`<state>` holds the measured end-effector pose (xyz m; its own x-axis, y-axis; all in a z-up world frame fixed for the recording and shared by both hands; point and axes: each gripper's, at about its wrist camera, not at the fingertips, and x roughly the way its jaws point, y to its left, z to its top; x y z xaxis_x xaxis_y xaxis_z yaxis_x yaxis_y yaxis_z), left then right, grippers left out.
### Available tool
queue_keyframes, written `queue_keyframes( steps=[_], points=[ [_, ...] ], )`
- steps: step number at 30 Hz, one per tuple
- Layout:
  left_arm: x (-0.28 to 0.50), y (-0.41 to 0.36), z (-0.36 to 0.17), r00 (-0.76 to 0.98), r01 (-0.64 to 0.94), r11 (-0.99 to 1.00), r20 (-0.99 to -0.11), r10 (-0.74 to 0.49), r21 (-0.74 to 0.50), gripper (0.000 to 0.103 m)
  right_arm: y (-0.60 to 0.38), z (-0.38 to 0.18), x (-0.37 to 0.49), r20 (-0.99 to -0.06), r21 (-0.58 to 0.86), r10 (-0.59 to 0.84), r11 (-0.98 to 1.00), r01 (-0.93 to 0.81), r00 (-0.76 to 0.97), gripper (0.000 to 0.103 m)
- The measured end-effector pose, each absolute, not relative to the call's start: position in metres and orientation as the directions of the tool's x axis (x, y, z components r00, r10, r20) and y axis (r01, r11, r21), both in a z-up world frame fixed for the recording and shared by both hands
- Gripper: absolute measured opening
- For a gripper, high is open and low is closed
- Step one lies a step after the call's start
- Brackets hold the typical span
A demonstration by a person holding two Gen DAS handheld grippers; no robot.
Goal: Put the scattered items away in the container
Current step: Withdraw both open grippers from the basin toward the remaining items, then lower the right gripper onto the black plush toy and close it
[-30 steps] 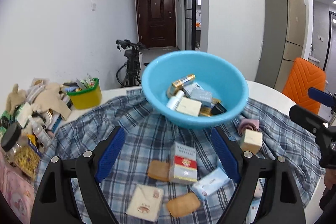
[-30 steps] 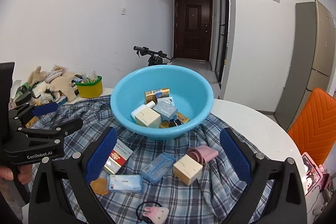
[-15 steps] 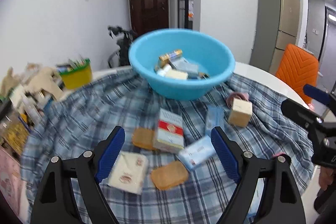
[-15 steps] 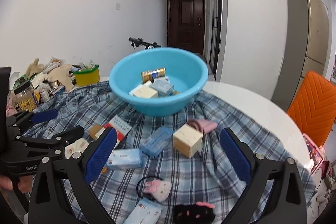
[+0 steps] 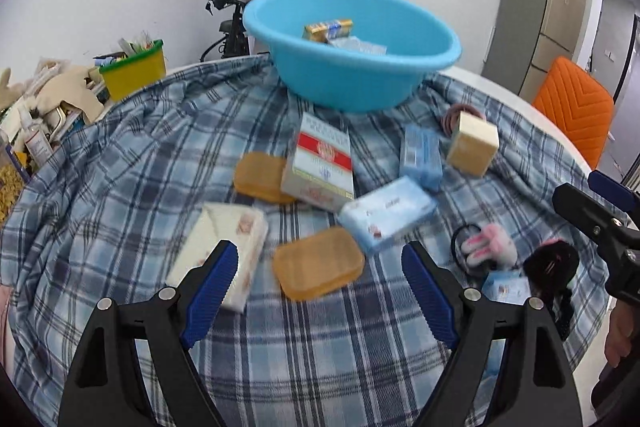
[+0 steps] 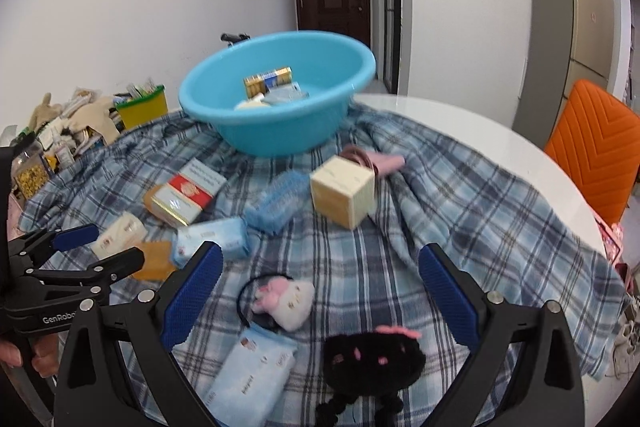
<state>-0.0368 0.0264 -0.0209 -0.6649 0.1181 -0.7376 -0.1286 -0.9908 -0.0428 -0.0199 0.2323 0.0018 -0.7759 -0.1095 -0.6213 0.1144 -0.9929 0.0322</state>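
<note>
Both grippers, left (image 5: 320,287) and right (image 6: 320,291), jaws wide and empty, have dropped toward the scattered items. The near amber soap bar (image 5: 318,268) now lies between the left jaws; the round blue plastic basin (image 5: 352,43) sits far behind

One blue basin (image 5: 352,67) at twelve o'clock, at least three packets showing inside it. Out on the checked cloth (image 5: 160,155): two amber soap bars (image 5: 318,263) (image 5: 260,177), three pale blue tissue packs (image 5: 386,213) (image 5: 420,157) (image 6: 252,375), one red-and-white carton (image 5: 322,161), one cream cube box (image 5: 472,143), one white printed pack (image 5: 224,247), one pink bunny hair tie (image 6: 286,297), one black plush tie (image 6: 372,357), and one yellow tub (image 5: 134,75) at ten o'clock.
</note>
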Motion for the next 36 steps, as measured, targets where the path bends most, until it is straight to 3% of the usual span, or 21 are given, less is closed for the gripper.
queue_keyframes(
  steps=[31,36],
  points=[
    [-0.029,0.064,-0.047,-0.609,-0.205,-0.978,-0.778,0.155,-0.035,0.086,0.268,-0.052,-0.002,-0.707,0.003,-0.034,-0.999,0.045,-0.706,0.098],
    [-0.031,0.063,-0.045,-0.612,-0.192,-0.980,-0.775,0.158,-0.048,0.086,0.263,-0.057,-0.002,-0.709,-0.020,-0.035,-0.997,0.070,-0.704,0.089]
  ],
)
